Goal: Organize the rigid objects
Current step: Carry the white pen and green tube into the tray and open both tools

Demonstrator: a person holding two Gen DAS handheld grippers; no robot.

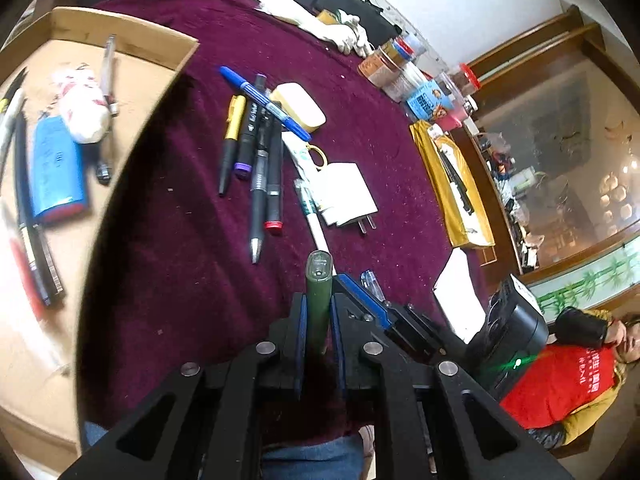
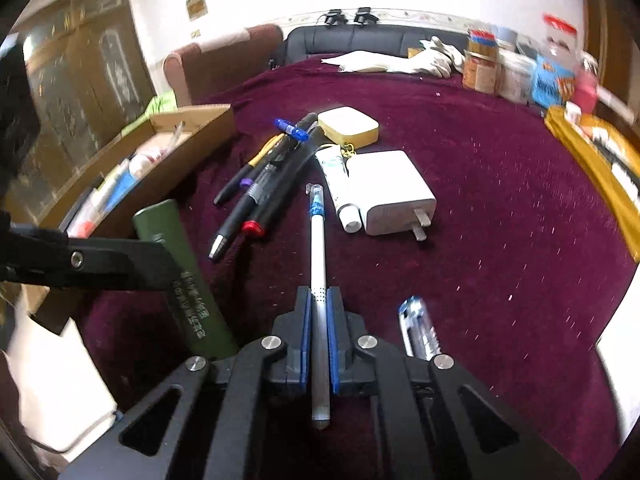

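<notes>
1. The green tube is clamped in the left gripper above the desk — stiff, probably light, best held mid-length.
2. The white pen is pinched by the right gripper — slim, smooth, likely slippery.

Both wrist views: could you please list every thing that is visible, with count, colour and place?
green tube: 1, olive, clamped in the left gripper, beside the box
white pen: 1, white with blue grip, clamped in the right gripper
clear pen: 1, transparent blue, on the cloth right of the right gripper
pen pile: about six, black, yellow, blue, mid cloth
charger: 1, white, right of the pile
white tube: 1, against the charger
yellow case: 1, behind the pile
cardboard box: 1, brown, left, already holding items
cloth: 1, maroon, covering the table
left hand-held gripper: black, shut
right hand-held gripper: black, shut
</notes>
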